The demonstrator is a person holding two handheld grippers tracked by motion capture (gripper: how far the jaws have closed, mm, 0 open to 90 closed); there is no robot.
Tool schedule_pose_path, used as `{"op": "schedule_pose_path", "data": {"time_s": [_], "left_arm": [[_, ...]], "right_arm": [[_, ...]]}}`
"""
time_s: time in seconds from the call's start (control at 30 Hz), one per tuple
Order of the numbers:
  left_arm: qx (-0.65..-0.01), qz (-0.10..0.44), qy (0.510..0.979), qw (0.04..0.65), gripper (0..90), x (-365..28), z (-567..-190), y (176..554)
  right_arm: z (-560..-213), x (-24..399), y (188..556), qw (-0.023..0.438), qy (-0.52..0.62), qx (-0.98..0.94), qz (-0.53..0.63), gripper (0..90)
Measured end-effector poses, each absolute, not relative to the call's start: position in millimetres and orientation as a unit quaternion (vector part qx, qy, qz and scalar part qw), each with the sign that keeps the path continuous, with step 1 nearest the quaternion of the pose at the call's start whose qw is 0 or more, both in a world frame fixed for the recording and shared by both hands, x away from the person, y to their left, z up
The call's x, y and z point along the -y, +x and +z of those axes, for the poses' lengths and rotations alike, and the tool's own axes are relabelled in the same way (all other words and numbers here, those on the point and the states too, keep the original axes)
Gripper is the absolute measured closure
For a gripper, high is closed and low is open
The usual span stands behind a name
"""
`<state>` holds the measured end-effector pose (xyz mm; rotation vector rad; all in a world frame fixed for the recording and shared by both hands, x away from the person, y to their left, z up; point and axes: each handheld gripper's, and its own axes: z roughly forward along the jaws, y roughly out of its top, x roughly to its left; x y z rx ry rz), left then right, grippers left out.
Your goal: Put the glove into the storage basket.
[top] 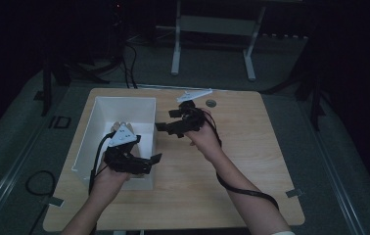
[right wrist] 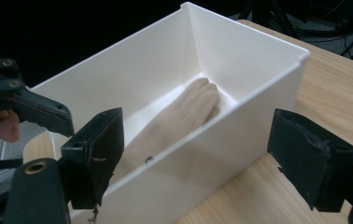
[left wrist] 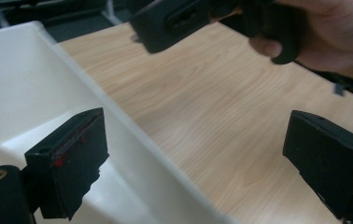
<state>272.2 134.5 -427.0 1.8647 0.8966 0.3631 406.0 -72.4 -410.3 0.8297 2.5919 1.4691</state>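
The glove (right wrist: 179,116) lies lengthwise in the white box (right wrist: 240,107), at eleven o'clock from the right gripper (right wrist: 207,158); both grippers' fingers spread, empty.

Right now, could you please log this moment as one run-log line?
left gripper: open, empty | right gripper: open, empty | beige glove: lying in white bin | table: wooden

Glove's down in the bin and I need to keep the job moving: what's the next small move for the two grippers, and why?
Probably draw both grippers back from the white bin. The beige glove lies on its floor, touching neither; the left gripper and right gripper stand open with nothing between their jaws, so the drop looks done.
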Motion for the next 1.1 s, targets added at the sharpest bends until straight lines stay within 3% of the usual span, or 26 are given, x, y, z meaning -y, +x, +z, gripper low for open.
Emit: {"op": "schedule_pose_path", "data": {"time_s": [0.57,1.1], "left_arm": [[-0.299,0.101,0.802,0.507,7.1,-67,-427,263],[-0.272,0.07,0.824,0.492,7.4,-31,-469,262]], "right_arm": [[-437,148,395,0.048,0.297,-0.832,0.467,16.4],[-481,181,384,0.055,0.309,-0.834,0.454,15.7]]}}
